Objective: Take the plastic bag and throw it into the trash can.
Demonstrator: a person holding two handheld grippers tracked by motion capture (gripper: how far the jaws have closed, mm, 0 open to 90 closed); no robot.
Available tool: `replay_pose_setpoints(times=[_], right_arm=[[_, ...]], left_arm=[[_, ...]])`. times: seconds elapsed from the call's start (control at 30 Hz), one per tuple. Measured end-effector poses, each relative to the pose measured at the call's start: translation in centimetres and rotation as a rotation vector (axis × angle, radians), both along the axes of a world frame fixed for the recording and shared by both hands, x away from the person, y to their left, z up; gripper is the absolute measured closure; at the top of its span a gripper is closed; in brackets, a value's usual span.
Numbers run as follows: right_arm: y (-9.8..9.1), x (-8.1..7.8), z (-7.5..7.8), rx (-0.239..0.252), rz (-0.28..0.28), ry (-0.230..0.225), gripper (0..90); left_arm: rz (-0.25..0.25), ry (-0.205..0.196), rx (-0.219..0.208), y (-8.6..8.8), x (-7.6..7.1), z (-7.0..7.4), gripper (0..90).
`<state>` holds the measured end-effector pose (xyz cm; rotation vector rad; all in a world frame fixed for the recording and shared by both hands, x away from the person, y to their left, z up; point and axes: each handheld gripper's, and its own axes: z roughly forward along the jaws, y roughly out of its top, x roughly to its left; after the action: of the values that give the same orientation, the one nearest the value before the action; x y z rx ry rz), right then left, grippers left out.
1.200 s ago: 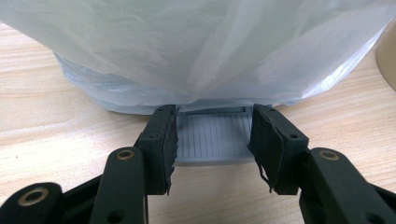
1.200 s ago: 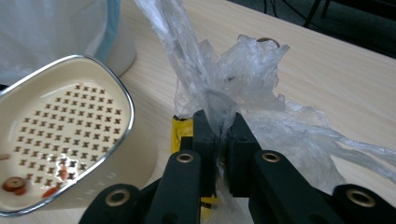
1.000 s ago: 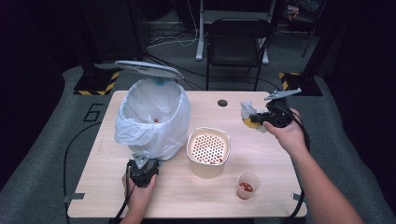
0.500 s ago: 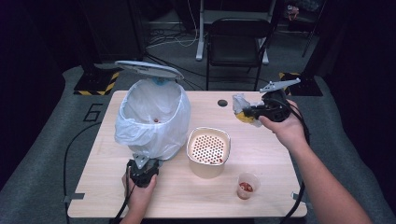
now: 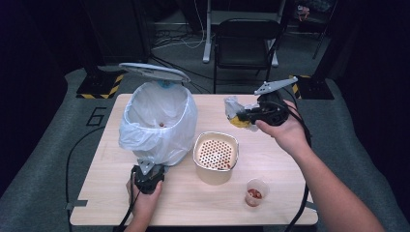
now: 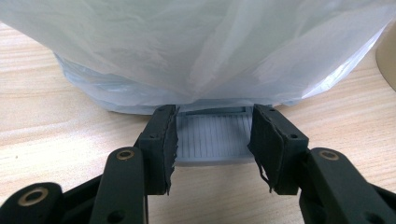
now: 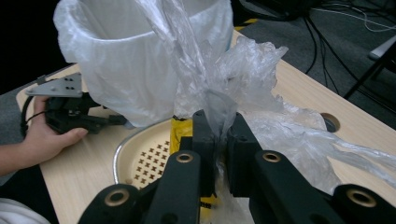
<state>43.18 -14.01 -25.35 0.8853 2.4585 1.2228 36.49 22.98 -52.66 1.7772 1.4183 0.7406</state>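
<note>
A bin lined with a white bag stands at the table's left, its lid raised. At its foot my left gripper is shut on the grey ribbed pedal, one jaw on each side. My right gripper hangs above the table's far right, shut on a crumpled clear plastic bag with something yellow inside. In the right gripper view the bin is just beyond the bag and the left gripper lies at its base.
A beige perforated container stands in the middle of the table, right of the bin. A small clear cup with red bits sits near the front right. A round hole is in the tabletop at the back. A chair stands behind.
My right gripper has carried the plastic bag leftward and upward, nearer the bin. The left gripper has stayed on the pedal and the lid has stayed up.
</note>
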Motion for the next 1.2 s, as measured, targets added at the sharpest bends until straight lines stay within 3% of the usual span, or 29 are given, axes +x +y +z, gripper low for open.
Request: replay_pose_setpoints(times=[0.9,0.93,1.0,1.03,1.2], right_arm=[[6.4,-1.1,2.1,0.042,0.15,-0.006,84.4],[6.6,-1.0,2.1,0.038,0.159,-0.01,84.4],[7.1,-1.0,2.2,0.04,0.173,-0.012,84.4],[7.4,-1.0,2.2,0.039,0.176,-0.011,84.4],[9.0,-1.0,2.4,0.028,0.214,-0.018,84.3]], left_arm=[[0.001,-0.001,0.001,0.0,0.0,0.0,51.3],[0.011,-0.013,-0.019,-0.1,0.1,-0.1,51.3],[0.001,-0.004,-0.002,0.0,0.0,0.0,51.3],[0.011,-0.012,-0.019,-0.1,0.1,-0.1,51.3],[0.01,-0.014,-0.014,-0.1,0.1,-0.1,51.3]])
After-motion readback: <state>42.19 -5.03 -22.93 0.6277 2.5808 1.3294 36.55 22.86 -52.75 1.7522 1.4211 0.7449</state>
